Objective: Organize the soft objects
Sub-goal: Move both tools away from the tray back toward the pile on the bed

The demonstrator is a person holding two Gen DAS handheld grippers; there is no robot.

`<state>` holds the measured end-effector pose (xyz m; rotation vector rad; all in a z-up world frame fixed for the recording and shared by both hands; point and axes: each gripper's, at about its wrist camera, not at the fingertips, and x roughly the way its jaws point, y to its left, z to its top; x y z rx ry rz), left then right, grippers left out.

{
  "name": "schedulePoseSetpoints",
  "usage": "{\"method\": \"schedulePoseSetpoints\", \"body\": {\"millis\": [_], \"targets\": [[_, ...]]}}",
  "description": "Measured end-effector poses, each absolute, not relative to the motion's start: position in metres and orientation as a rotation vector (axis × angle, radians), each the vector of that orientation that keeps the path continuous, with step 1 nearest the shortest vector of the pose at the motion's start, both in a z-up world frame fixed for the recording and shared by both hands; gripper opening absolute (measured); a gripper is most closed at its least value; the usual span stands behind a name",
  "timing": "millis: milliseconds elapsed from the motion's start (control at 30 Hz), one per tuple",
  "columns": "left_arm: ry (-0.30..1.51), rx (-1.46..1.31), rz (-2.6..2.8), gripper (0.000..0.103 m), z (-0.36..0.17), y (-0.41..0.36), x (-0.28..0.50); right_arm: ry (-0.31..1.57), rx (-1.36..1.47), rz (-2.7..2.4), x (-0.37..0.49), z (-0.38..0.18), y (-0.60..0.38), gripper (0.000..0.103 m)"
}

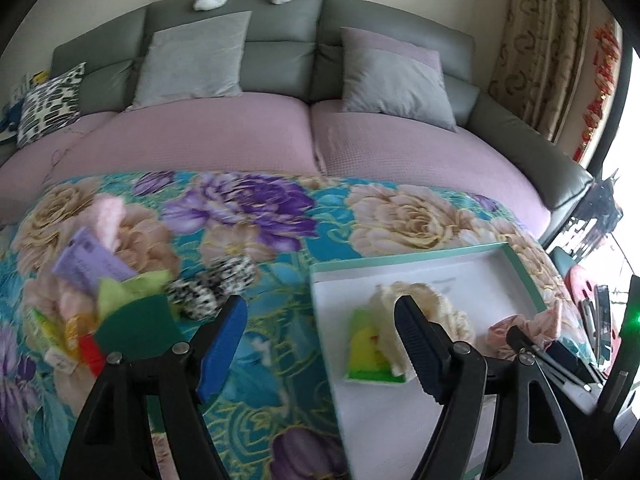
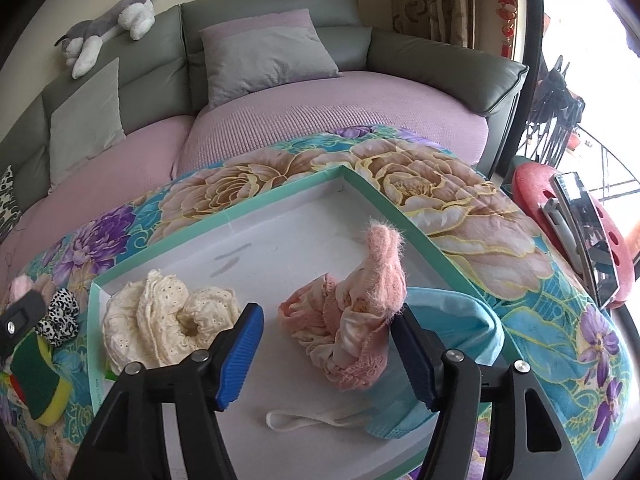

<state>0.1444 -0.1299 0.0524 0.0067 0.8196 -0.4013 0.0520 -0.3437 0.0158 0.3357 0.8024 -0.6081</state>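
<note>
Headband flat in tray, lengthwise L-R (white).

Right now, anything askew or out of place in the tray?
One thing: the blue face mask hangs over the tray's right rim, partly in, partly out, with its white strap trailing across the tray floor. The cream scrunchie and the pink scrunchie lie fully inside. No damage shows.
</note>
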Motion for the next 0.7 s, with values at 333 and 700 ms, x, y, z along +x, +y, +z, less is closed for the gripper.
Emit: {"method": "schedulePoseSetpoints", "body": {"millis": [333, 700], "targets": [[0.825, -0.034, -0.305, 0.077, 0.049, -0.084, 0.140, 0.797, 0.319, -0.578, 0.055, 0.020, -0.328, 0.073], [0.814, -0.118, -0.252, 0.077, 0.055, -0.042, 0.142, 0.817, 0.253, -0.493, 0.069, 0.023, -0.292, 0.080]]}}
